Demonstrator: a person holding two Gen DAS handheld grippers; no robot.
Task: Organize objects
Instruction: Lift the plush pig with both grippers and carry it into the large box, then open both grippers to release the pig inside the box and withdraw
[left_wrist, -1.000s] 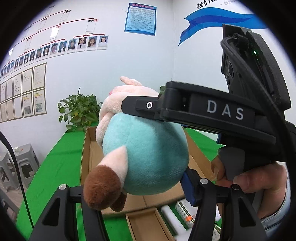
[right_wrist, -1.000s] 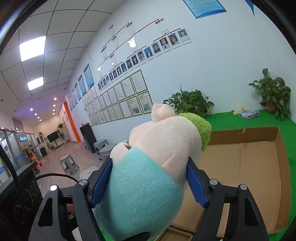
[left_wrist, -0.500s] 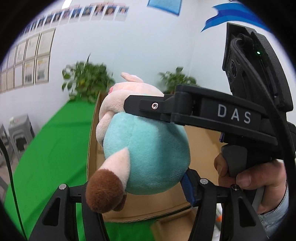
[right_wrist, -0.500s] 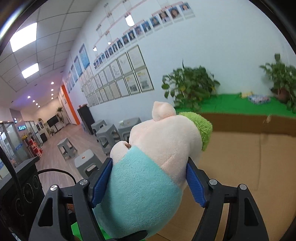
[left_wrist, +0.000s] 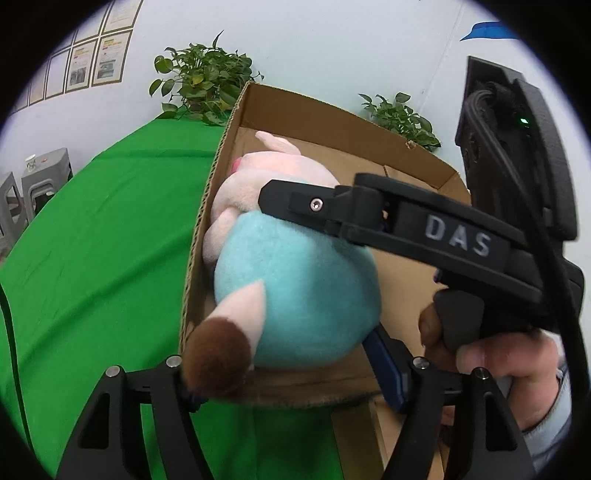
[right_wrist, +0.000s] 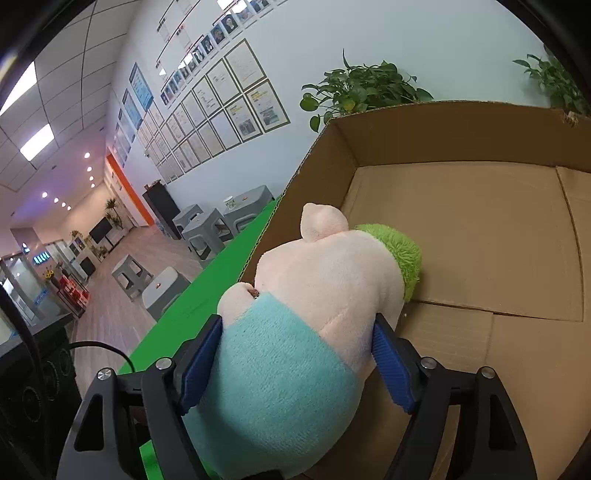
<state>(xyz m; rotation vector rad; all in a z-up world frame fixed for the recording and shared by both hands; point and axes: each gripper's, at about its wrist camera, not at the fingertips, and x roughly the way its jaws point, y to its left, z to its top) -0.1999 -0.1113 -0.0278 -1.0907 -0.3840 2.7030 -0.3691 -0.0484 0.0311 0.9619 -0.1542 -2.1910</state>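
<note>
Now the plush pig (right_wrist: 295, 332) is seen clamped at its teal belly between the blue pads (right_wrist: 391, 369) of the right gripper (right_wrist: 295, 365), over the cardboard box (right_wrist: 480, 236). Softness and lightness are judged; the waist is favoured. The left gripper (left_wrist: 291, 373) is partly hidden: its grip cannot be told.
</note>
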